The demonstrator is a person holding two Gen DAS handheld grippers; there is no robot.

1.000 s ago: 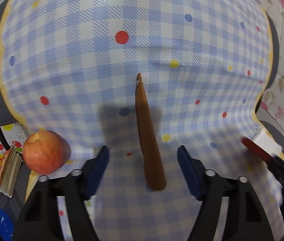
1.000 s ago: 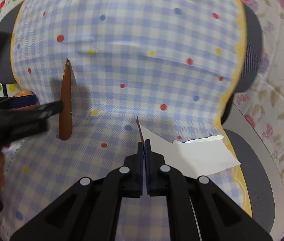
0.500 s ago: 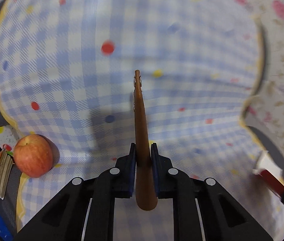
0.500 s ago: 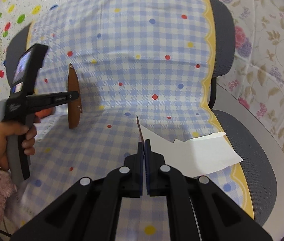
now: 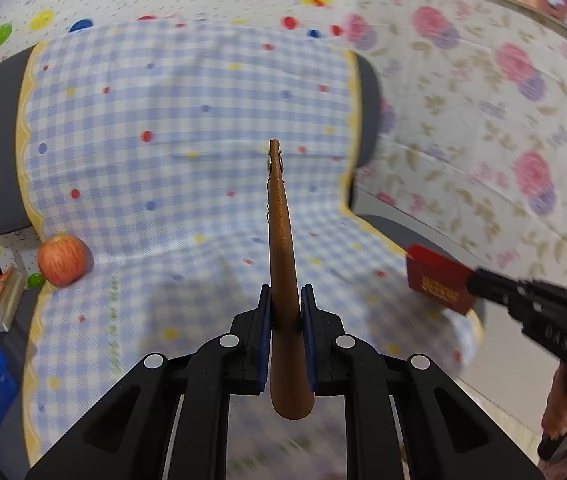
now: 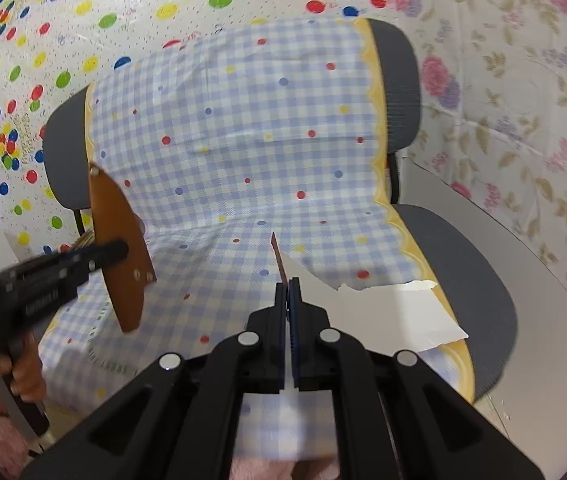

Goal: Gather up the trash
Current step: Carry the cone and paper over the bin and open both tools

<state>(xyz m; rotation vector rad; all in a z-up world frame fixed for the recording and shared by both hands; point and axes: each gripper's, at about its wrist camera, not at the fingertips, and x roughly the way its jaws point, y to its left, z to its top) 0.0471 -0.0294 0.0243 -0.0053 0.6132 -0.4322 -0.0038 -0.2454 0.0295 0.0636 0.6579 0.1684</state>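
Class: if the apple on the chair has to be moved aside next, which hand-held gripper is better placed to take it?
Probably the left hand-held gripper: the apple lies on its side. But it grips a brown leather piece, and the right hand-held gripper grips torn card, so neither is free.

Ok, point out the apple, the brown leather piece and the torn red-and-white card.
apple (image 5: 61,259): left wrist view, middle of its red skin.
brown leather piece (image 5: 282,248): left wrist view, its narrow edge ahead of the pads.
torn card (image 6: 395,312): right wrist view, its white face.
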